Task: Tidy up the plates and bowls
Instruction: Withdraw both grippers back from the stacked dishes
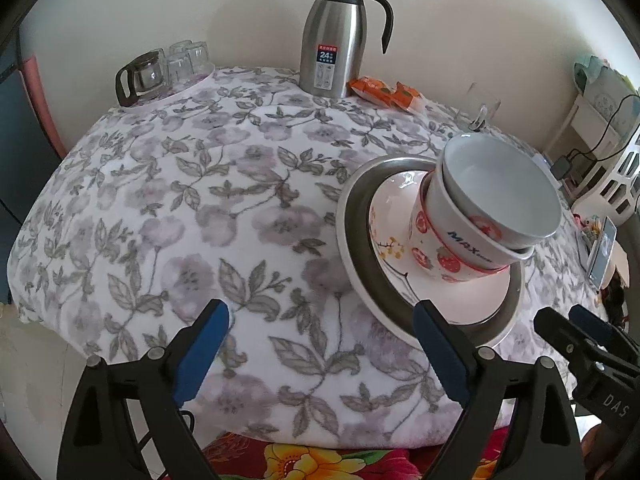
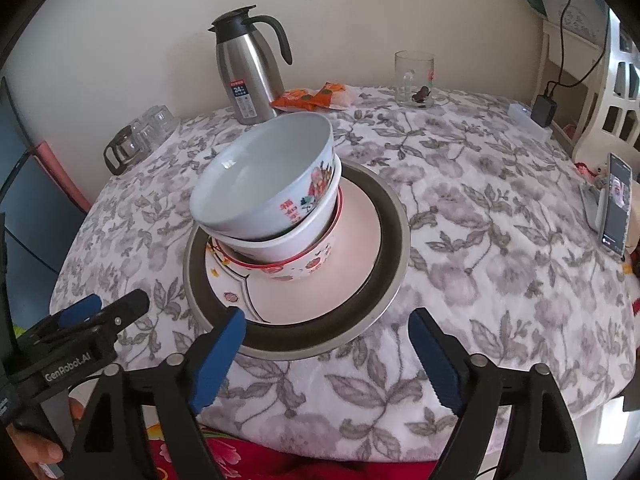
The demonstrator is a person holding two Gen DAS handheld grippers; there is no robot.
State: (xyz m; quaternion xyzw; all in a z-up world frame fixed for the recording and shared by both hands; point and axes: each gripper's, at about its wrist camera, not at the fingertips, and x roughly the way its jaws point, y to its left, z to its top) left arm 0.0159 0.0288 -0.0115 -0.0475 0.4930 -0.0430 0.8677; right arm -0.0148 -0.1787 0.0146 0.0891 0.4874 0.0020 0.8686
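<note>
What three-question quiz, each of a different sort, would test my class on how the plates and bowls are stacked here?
1. True or false: the bowls sit on a pink plate inside a metal tray.
2. How many bowls are nested? A) one B) three C) five
3. Fill in: both the left gripper and the right gripper are ____ and empty.

Key: 1 true; 2 B; 3 open.

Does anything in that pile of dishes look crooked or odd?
Yes. The top bowl sits tilted inside the strawberry bowl, and both sit off-centre on the pink plate. Nothing looks spilled or broken.
</note>
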